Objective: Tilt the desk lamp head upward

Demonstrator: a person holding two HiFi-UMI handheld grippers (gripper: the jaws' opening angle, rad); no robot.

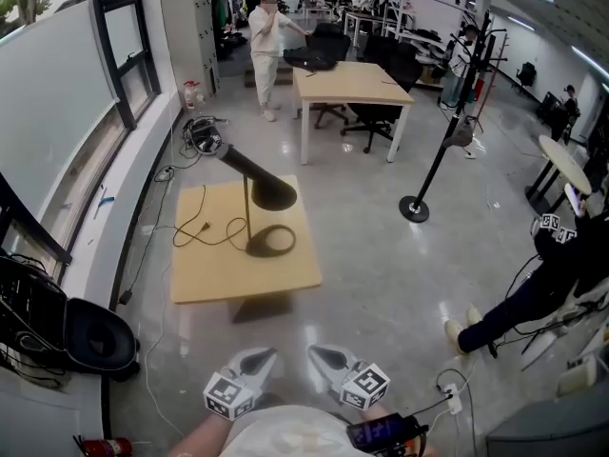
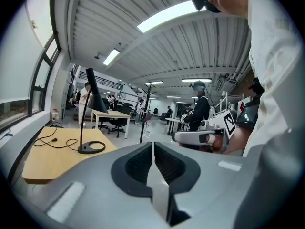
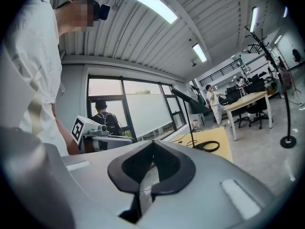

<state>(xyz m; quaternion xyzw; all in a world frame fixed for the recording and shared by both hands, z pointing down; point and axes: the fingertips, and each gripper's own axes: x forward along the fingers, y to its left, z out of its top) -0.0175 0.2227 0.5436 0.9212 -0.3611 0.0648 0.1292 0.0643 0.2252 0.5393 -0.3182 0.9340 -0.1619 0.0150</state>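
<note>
A black desk lamp stands on a low wooden table [image 1: 205, 279]. Its ring base [image 1: 271, 241] lies near the table's right edge, with a thin stem and a cone head [image 1: 259, 184] that slopes down to the right. Its cord [image 1: 205, 227] trails left over the tabletop. My left gripper [image 1: 249, 362] and right gripper [image 1: 328, 360] hang side by side close to my body, well short of the table, both shut and empty. The left gripper view has the lamp [image 2: 88, 123] far off at left, beyond the shut left gripper [image 2: 153, 146]. The right gripper [image 3: 152, 146] looks past its shut jaws at the ring base [image 3: 208, 146].
A larger desk [image 1: 352, 84] with office chairs [image 1: 379, 112] stands behind. A black pole stand [image 1: 416, 208] rises at the right. One person [image 1: 266, 50] stands at the back and another sits at the right [image 1: 533, 293]. Dark gear [image 1: 90, 336] and cables lie along the window wall.
</note>
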